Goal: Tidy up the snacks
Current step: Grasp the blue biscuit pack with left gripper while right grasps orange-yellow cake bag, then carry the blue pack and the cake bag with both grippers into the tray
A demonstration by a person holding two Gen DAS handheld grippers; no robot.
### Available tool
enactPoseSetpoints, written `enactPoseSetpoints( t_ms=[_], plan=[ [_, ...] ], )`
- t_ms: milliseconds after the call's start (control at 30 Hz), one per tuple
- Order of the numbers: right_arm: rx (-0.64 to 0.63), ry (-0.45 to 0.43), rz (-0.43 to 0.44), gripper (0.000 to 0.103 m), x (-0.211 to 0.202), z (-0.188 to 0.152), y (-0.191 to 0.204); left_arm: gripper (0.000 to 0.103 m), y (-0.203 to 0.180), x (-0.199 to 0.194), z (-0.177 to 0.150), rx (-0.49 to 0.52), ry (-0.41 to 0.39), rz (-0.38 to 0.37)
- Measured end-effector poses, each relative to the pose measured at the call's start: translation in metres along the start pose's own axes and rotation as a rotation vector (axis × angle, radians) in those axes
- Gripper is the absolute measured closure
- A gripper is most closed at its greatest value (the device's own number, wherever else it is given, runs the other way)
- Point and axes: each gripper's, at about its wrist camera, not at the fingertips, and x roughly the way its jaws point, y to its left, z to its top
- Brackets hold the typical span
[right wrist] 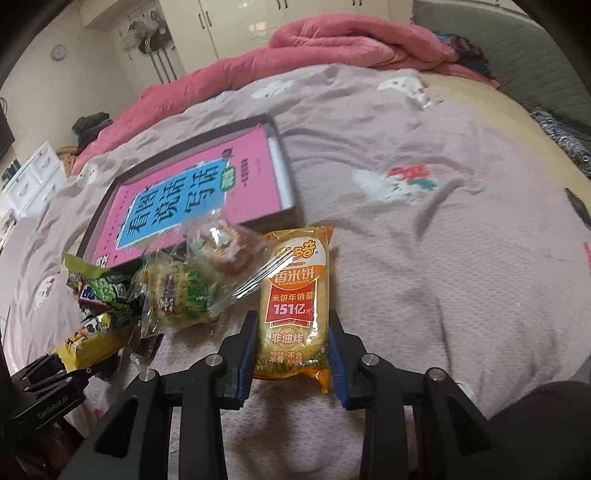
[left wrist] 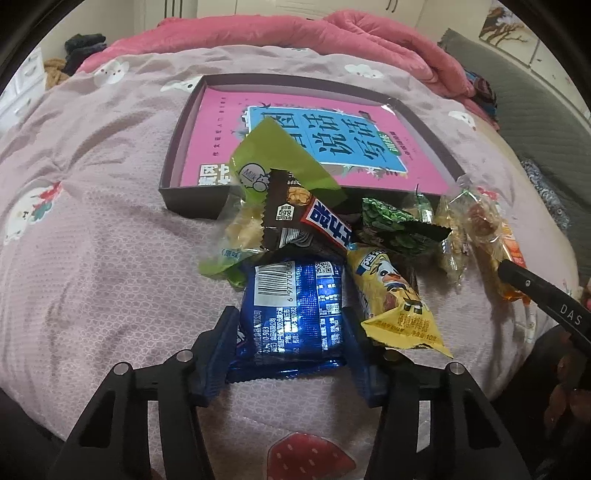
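Pink-lilac bedding [left wrist: 110,258] printed with small animals covers the bed on which everything lies, with a rose quilt [left wrist: 332,33] bunched at the far side.

Seen from the left wrist, the left claw [left wrist: 291,343] is pitched steeply down toward the bed, and a blue foil snack pack [left wrist: 295,310] is seen between its blue pads [left wrist: 221,347]. The pads stand against the pack's two side edges; whether they are pressing it cannot be told. The pack's long axis runs away from the claw, barcode end farthest. Just beyond it a heap of snacks is piled: a brown chocolate bar [left wrist: 306,221] lying aslant, a green milk-candy wrapper [left wrist: 280,158] above it, and a yellow wafer pack [left wrist: 395,299] to the right, pointing back toward the claw. Farther on, a shallow dark box [left wrist: 192,118] holds a pink book [left wrist: 229,122].

From the right wrist, the right claw [right wrist: 291,350] is likewise tilted downward and is clamped on an orange rice-cracker packet [right wrist: 295,306], gripped across its narrow width. The packet's long axis points straight ahead from the claw, top end nearest the box.
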Motion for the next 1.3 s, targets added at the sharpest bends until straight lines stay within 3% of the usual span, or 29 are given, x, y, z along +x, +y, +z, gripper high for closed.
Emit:
enactPoseSetpoints(
  t_ms=[167,533,1000,1300],
  plan=[
    [0.028,-0.067,-0.025,0.070,-0.014,0.004,-0.006,0.049,0.006,-0.006,-0.002,-0.015,0.000,-0.027],
    [0.092,-0.092,-0.022,0.070,-0.018,0.008,-0.023,0.049,0.018,-0.026,-0.009,-0.043,0.001,-0.034],
    [0.024,-0.216,0.082,0.070,-0.038,0.022,-0.009,0.050,0.049,-0.063,0.005,-0.120,-0.135,0.024],
    [-0.017,-0.242,0.142,0.070,-0.034,0.037,-0.001,0.050,0.056,-0.071,0.024,-0.125,-0.197,0.063]
  ],
)
